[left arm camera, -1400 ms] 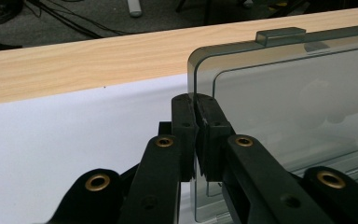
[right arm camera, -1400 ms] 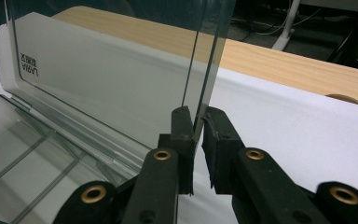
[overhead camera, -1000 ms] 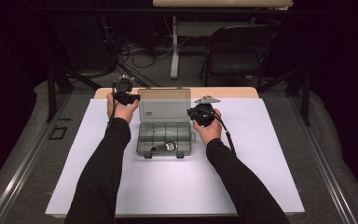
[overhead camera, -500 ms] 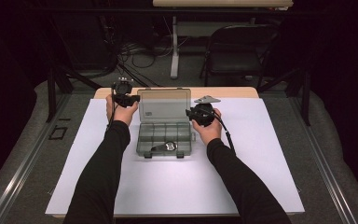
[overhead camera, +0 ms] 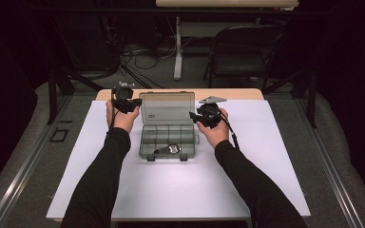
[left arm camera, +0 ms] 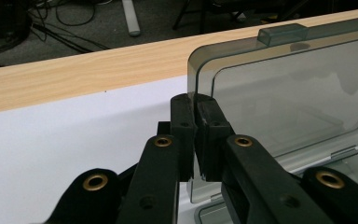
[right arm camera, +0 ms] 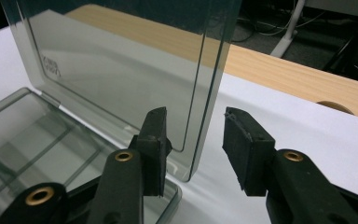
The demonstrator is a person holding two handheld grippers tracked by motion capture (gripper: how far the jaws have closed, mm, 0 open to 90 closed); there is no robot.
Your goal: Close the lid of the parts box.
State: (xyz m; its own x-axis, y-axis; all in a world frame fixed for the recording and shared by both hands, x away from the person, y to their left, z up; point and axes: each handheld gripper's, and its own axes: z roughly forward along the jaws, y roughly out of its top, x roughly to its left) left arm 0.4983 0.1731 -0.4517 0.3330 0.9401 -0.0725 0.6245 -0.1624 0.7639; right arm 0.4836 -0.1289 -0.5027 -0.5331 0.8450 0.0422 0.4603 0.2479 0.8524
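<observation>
The left gripper [left arm camera: 195, 140] has its fingers clenched on the upright lid [left arm camera: 289, 98] edge; the right gripper [right arm camera: 193, 149] fingers, just opening, straddle the lid's other edge, released.

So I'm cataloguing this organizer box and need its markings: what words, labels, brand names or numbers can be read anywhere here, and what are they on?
No text can be read for certain.
Small embossed mark, two short lines, in a corner of the clear lid: too faint and blurred to read.
The same mark on the lid in the high view: too small to read.
Round thing in the box: no legible marking.
</observation>
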